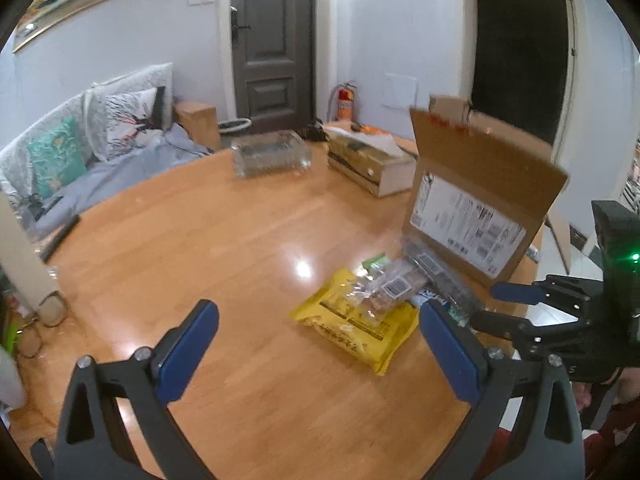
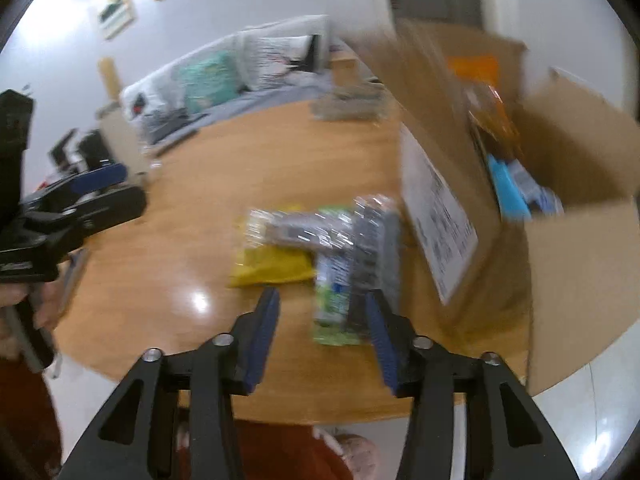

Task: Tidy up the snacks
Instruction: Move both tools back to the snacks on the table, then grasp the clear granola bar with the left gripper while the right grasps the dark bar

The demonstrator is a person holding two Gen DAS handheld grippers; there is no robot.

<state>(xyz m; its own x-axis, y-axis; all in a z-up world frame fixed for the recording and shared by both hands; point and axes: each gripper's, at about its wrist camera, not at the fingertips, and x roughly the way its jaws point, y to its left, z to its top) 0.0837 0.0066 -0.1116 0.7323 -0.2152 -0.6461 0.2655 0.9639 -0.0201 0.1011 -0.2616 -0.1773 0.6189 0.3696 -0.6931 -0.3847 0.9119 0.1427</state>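
The left hand-held gripper (image 1: pixel 318 334) hangs over the bare wood of the round table (image 1: pixel 180 240), its jaws wide and holding nothing. The snack pile lies ahead of it and to the right, near its right finger. In the pile I count one yellow packet (image 1: pixel 352 330) at the bottom, one clear packet (image 1: pixel 384 292) with a barcode label on top of it, and one long clear packet (image 1: pixel 436 276) touching the cardboard box (image 1: pixel 480 200); a green packet (image 2: pixel 334 300) shows beside them, though the right wrist view is blurred. The right hand-held gripper (image 2: pixel 322 318) is just above the near end of the pile, its jaws open at medium width and empty. The box stands open just right of the pile and holds an orange packet (image 2: pixel 494 116) and a blue packet (image 2: pixel 508 188). Farther back on the table are one clear container (image 1: pixel 272 154) and one thick book (image 1: pixel 372 164).
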